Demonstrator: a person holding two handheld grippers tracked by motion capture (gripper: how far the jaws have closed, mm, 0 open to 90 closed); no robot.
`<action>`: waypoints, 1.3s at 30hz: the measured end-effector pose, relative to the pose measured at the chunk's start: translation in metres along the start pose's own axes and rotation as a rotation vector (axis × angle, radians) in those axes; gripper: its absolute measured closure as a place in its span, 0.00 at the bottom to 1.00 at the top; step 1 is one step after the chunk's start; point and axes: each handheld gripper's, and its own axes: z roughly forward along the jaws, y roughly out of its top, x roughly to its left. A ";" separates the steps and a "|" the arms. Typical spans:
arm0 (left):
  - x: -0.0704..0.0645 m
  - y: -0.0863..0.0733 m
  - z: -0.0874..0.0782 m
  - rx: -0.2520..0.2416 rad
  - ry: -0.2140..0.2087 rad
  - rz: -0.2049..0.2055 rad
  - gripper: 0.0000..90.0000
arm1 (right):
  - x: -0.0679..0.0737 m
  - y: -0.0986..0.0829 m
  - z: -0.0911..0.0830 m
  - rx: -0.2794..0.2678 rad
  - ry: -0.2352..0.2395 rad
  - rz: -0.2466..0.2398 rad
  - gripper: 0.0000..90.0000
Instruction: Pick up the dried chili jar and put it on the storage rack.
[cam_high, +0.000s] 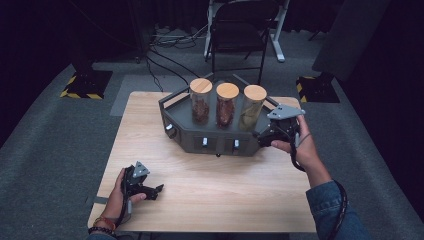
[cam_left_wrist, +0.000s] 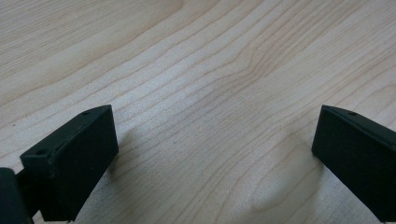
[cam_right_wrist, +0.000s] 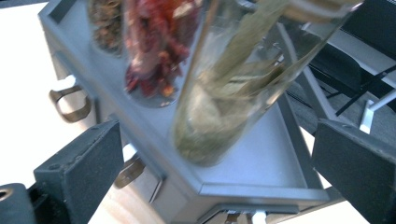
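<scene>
A dark grey rack (cam_high: 182, 131) stands at the far middle of the wooden table (cam_high: 215, 195) and carries three glass jars with wooden lids. The left jar (cam_high: 201, 102) holds brown bits, the middle jar (cam_high: 226, 106) red pieces, and the right jar (cam_high: 252, 110) pale green leaves. My right gripper (cam_high: 265, 137) is at the rack's right front corner. In the right gripper view it (cam_right_wrist: 215, 172) is open, with the leaf jar (cam_right_wrist: 224, 107) just ahead of its jaws and untouched. My left gripper (cam_high: 157, 190) rests low at the near left, open (cam_left_wrist: 215, 158) over bare wood (cam_left_wrist: 201, 70).
The rack's front has small drawers with metal handles (cam_high: 205, 142) (cam_right_wrist: 70, 105). Behind the table stands a black folding chair (cam_high: 239, 30), with cables on the floor (cam_high: 165, 47). Stand bases edged in yellow and black tape (cam_high: 85, 85) (cam_high: 314, 87) lie at both far sides.
</scene>
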 end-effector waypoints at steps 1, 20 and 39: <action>0.000 0.000 0.000 0.000 0.000 0.000 0.00 | 0.002 -0.002 -0.002 0.000 0.001 -0.008 0.02; 0.000 0.000 0.000 0.000 0.000 -0.001 0.00 | 0.016 -0.052 -0.012 0.071 -0.021 -0.059 0.02; 0.000 0.000 0.000 0.000 0.000 0.000 0.00 | 0.032 -0.102 -0.011 0.159 -0.020 -0.070 0.02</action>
